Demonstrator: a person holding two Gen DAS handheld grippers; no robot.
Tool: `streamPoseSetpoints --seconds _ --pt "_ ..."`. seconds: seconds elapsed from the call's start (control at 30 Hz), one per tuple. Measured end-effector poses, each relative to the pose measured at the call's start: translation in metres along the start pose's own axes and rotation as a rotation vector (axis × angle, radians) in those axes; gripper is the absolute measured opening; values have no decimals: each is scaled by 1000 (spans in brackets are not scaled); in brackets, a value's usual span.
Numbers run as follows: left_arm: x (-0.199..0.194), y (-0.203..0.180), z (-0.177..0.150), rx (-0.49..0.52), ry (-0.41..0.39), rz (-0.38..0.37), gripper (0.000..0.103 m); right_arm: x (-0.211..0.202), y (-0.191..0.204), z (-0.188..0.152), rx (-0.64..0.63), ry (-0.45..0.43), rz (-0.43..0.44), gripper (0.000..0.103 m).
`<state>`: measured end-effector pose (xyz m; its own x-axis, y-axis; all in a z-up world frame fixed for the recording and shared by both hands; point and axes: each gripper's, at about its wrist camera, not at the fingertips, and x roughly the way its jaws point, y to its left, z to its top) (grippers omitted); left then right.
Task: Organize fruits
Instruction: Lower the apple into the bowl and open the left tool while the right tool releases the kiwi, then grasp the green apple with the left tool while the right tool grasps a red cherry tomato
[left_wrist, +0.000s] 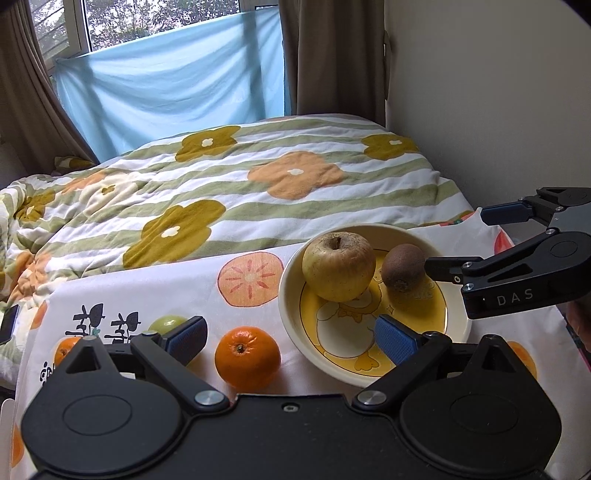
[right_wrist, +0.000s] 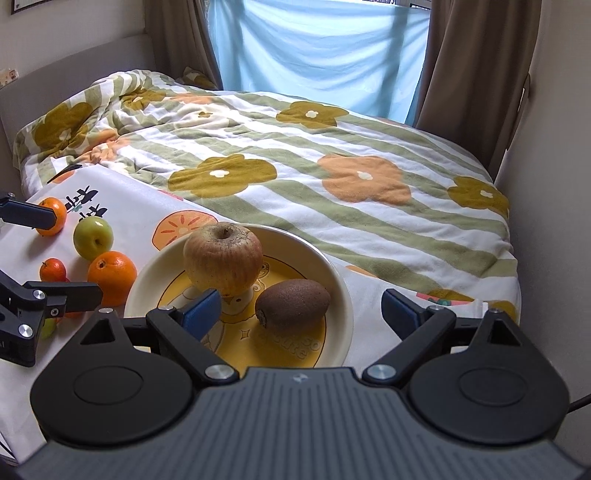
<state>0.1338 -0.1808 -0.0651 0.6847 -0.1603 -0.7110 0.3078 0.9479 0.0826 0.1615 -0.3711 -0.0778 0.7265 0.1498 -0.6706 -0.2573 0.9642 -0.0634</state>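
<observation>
Left wrist view first: the bowl (left_wrist: 291, 295) is my landmark here, a cream one with a yellow duck print, sitting on the worktop's printed cloth (left_wrist: 155, 295). Inside it there's an apple (left_wrist: 338, 266) on the left and a kiwi (left_wrist: 402, 267) just right of it, close together. The left gripper (left_wrist: 291, 338) has its fingers spread wide, nothing between the pads, and its right finger hangs over the bowl's near rim. An orange (left_wrist: 247, 358) sits on the cloth just left of the bowl, between the two fingers but not touched. Further left of the bowl a green apple (left_wrist: 168, 325) peeks out behind the left finger, and another orange fruit (left_wrist: 64, 349) is mostly hidden beyond that. The right gripper (left_wrist: 469, 243) comes in from the right side of the bowl, fingers released, lower one close to the kiwi; can't tell if it touches. Bed (left_wrist: 221, 192) with a flowery quilt is behind the bowl.

Right wrist view: same bowl (right_wrist: 332, 273), apple (right_wrist: 221, 264) at the back, kiwi (right_wrist: 293, 302) lying in front and right of it. The right gripper (right_wrist: 301, 312) is wide open, kiwi sitting free between the fingers. Left of the bowl: an orange (right_wrist: 112, 275) right beside the rim, a green apple (right_wrist: 92, 238) behind it, a small tangerine (right_wrist: 53, 269), and another orange (right_wrist: 55, 216) farthest out. The left gripper (right_wrist: 51, 254) shows at the left edge, fingers apart.
</observation>
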Motion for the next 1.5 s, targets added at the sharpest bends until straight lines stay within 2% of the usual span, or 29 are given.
streamPoseSetpoints --seconds 0.2,0.47,0.77,1.03,1.3,1.5 --pt "-39 -4 -10 -42 -44 24 99 -44 8 -5 7 -7 -18 103" --pt "-97 0 -42 -124 -98 91 99 -96 29 -20 34 -23 -4 103" --pt "-132 15 -71 -140 -122 162 99 -124 58 -36 117 -26 37 103" --pt "-116 42 -93 -86 -89 165 99 -116 99 -54 172 -5 35 103" --pt "-70 64 -117 27 -43 114 97 -77 141 -74 249 37 -7 103" --pt "-39 74 -130 110 -31 62 94 -51 157 -82 316 42 -41 103"
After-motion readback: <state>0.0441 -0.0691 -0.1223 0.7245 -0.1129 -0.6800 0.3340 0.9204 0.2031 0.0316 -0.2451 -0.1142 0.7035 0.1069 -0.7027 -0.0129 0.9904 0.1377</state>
